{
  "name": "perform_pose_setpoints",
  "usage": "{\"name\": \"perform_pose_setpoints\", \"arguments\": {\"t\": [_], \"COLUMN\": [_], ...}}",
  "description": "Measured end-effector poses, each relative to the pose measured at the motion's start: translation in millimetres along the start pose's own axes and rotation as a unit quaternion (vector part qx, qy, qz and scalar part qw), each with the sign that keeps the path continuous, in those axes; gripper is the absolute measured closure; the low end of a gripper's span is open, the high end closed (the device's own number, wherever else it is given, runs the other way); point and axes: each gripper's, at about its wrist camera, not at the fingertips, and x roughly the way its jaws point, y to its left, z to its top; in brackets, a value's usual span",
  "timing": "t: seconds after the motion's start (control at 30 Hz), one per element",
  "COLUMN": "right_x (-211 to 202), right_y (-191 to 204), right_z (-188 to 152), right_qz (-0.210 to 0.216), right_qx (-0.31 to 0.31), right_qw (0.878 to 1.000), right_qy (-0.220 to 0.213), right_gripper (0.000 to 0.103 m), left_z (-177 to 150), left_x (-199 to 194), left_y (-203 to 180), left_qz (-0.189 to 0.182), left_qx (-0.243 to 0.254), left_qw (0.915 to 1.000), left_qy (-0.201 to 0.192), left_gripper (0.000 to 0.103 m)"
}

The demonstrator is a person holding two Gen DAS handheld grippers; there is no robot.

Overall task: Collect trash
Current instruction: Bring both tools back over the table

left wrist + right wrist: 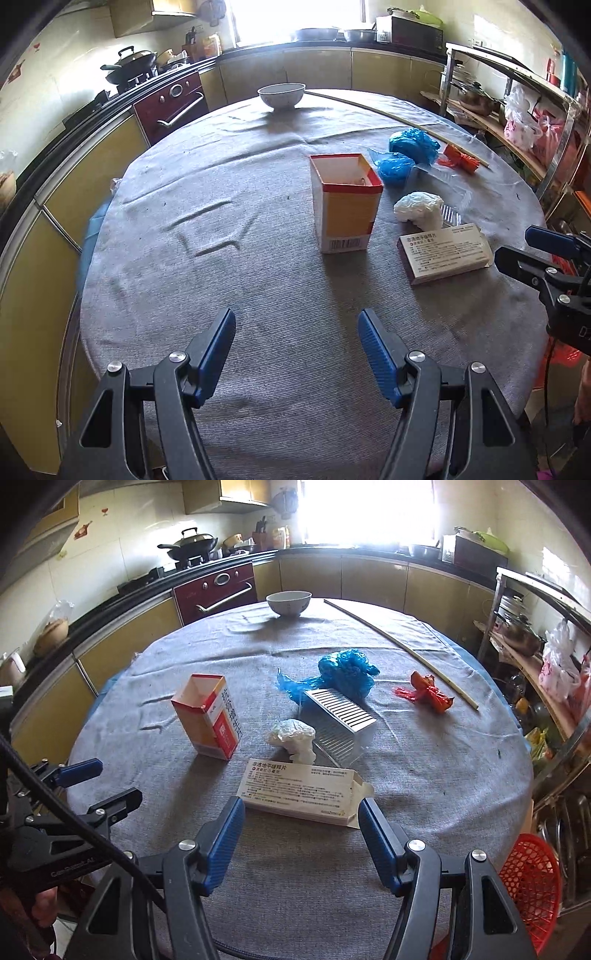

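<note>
Trash lies on a round table under a grey cloth (pixel 424 775). My right gripper (pixel 301 830) is open, and a flat white medicine box (pixel 299 792) lies just ahead of its fingertips, untouched. Beyond it are a crumpled white paper (pixel 293 738), a clear ribbed plastic tray (pixel 338 720), a blue plastic bag (pixel 343 672) and a red wrapper (pixel 430 692). An upright, open-topped red and yellow carton (pixel 345 203) stands ahead of my left gripper (pixel 297 354), which is open and empty over bare cloth. The right gripper (pixel 532 254) shows at the right edge of the left wrist view.
A white bowl (pixel 289 603) and a long thin stick (pixel 399 642) lie at the table's far side. A red mesh basket (pixel 528 878) sits low beside the table at the right. Kitchen counters, an oven and a metal shelf surround the table.
</note>
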Motion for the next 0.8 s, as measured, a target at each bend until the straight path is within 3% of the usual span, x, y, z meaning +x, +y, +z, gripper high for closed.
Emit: {"name": "perform_pose_setpoints", "arguments": {"t": [0.5,0.8], "right_x": [-3.1,-3.0], "right_y": [5.9,0.9], "right_z": [2.6,0.9], "right_qz": [-0.064,-0.064], "right_qx": [-0.023,-0.021], "right_qw": [0.998,0.998], "right_qy": [0.011,0.018], "right_gripper": [0.035,0.035], "left_z": [-4.5,-3.9], "left_x": [0.0,-3.6], "left_y": [2.4,-1.8], "left_qz": [0.01,0.02], "left_qx": [-0.001,0.002], "left_qw": [0.9999,0.9997], "left_qy": [0.008,0.009], "left_gripper": [0.033,0.033]}}
